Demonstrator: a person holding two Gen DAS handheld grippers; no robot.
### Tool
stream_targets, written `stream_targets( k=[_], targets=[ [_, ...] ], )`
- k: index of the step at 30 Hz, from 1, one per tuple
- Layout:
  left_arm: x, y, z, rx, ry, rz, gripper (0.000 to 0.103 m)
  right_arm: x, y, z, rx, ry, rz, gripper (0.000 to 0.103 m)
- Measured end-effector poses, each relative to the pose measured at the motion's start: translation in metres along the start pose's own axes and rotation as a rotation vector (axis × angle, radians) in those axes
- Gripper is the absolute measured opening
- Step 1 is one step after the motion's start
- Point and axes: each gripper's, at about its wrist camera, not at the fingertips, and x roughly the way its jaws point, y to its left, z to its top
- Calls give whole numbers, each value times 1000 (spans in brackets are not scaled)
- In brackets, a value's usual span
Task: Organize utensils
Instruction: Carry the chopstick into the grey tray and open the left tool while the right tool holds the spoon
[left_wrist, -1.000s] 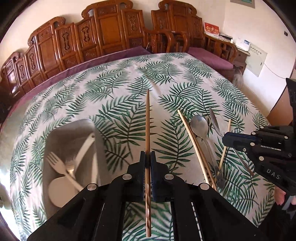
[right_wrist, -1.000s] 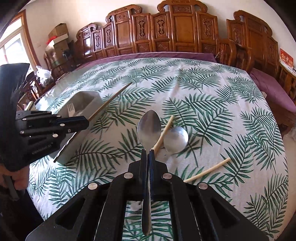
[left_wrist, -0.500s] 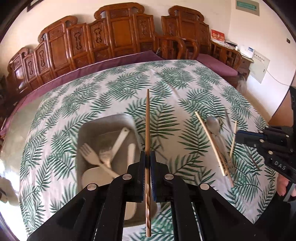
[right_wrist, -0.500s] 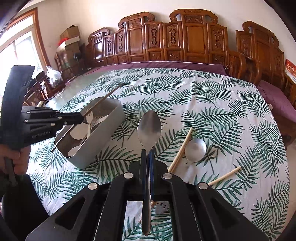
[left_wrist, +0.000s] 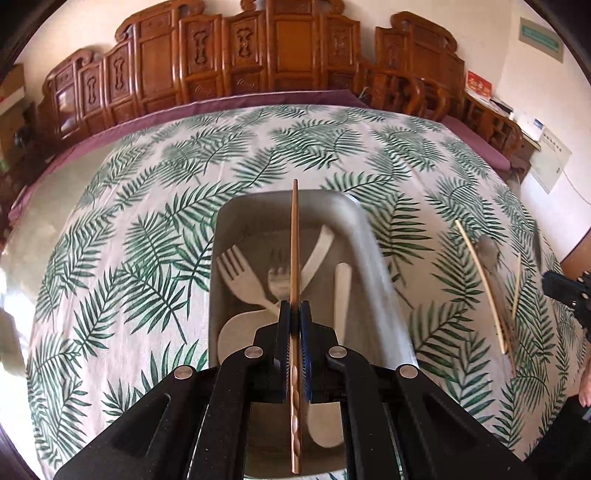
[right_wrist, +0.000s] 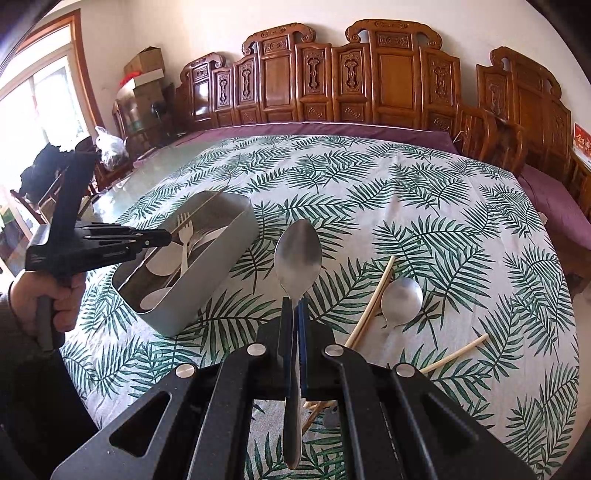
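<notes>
A: What are the fingers of the left gripper doing?
B: They are pressed together on a long brown wooden chopstick. It runs straight out along the fingers, and its carved end pokes back toward the camera.

A: Where is that chopstick?
B: In the left wrist view it lies across the open top of the grey rounded rectangular metal tray. From the right wrist view the gripper is at the tray's near-left end, with the chopstick's tip reaching toward the far rim.

A: What's in the tray?
B: A cream plastic fork, a small metal fork and other pale plastic utensils, overlapping on the bottom.

A: And the right gripper?
B: Its fingers are closed tight on the handle of a shiny steel spoon. The bowl stands out ahead, off the palm-leaf patterned white tablecloth, to the right of the tray.

A: What lies loose on the cloth?
B: Right of the gripper, a second steel spoon rests just beside a pale bamboo chopstick. Another pale chopstick lies nearer the table edge. Whether the spoon touches the first one I cannot tell.

A: Beyond that?
B: Carved wooden chairs line the wall.
</notes>
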Motion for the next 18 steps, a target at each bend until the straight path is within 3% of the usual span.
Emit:
stream_targets(
  k=[18],
  targets=[
    [20, 5, -10, 5, 62, -9, 5, 15, 41, 27, -61, -7, 7, 4]
  ],
)
